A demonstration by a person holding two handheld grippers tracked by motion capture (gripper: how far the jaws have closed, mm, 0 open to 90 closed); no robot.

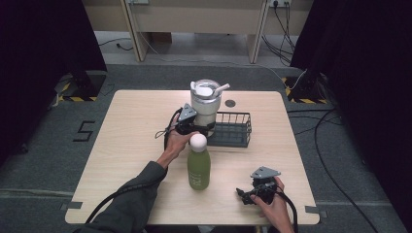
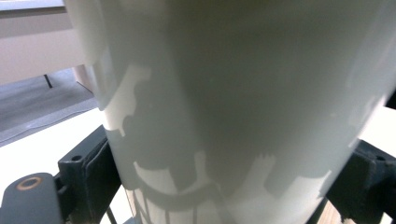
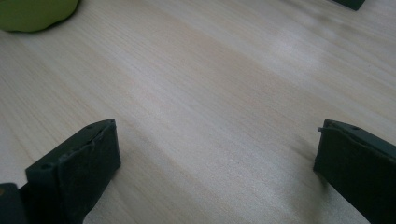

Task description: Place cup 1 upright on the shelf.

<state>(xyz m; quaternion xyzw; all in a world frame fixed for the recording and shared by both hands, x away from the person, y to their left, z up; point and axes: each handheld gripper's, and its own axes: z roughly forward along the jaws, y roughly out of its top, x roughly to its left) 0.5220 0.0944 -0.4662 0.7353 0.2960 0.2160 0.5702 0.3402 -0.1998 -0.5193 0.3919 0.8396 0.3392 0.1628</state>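
Observation:
A tall white tumbler with a clear lid and a straw stands upright at the left end of a black wire basket. My left gripper is shut on its lower body, and in the left gripper view the tumbler sits between the left gripper fingers, one pressed on each side. Its base is hidden, so I cannot tell whether it rests inside the basket. A green bottle with a round white cap stands nearer the front. My right gripper lies open on the table, nothing between the jaws of the right gripper.
The light wooden table has bare surface on the left half and at the far right. The green bottle's base lies off to the right gripper's upper left. A small dark disc sits behind the basket. Cables run across the floor around the table.

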